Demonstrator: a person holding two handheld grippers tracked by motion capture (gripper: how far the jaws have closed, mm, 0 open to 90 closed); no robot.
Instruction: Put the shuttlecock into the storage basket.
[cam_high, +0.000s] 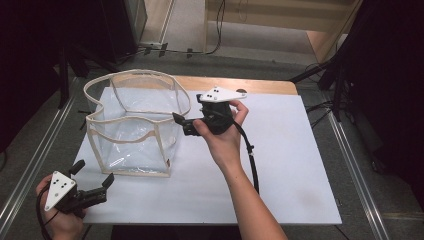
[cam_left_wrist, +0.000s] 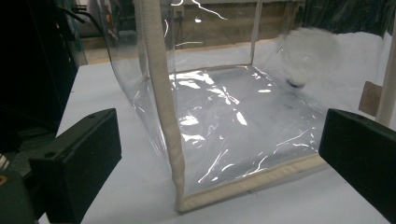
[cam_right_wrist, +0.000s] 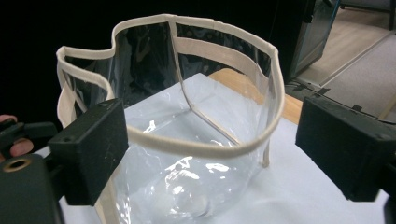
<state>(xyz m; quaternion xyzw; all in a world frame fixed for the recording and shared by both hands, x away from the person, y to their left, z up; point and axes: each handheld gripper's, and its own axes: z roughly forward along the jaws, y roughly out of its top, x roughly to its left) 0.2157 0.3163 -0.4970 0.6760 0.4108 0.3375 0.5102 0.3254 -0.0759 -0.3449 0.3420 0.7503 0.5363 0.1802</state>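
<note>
Right gripper (cam_high: 186, 120): jaws spread wide, nothing between them, held in the right hand (cam_high: 222, 137) above the bench, grey three-cornered plate on top, black cable trailing back along the forearm. Pointing at the near right side of the clear bag (cam_high: 135, 125), just beside its rim, one jaw tip close to or touching the cream rim band; contact cannot be told. From the right gripper view, cream trim (cam_right_wrist: 196, 147) curving across between the two black jaws, transparent walls below it, upper rim wavy and open.

Left gripper (cam_high: 92, 180): jaws likewise spread, empty, held low in the left hand (cam_high: 57, 215) at the near left corner of the bench. Aimed toward the bag's near bottom corner, apart from it. From the left gripper view, a vertical cream seam (cam_left_wrist: 163, 102) straight ahead between the jaws, the bottom edge binding running off to the right, shiny clear floor of the bag behind, a small tan tag (cam_left_wrist: 371, 99) near the right jaw.

Bag standing upright, open at the top, on the white bench (cam_high: 290, 165). Wooden edge (cam_high: 250, 85) beyond the right gripper, grey floor farther out.
</note>
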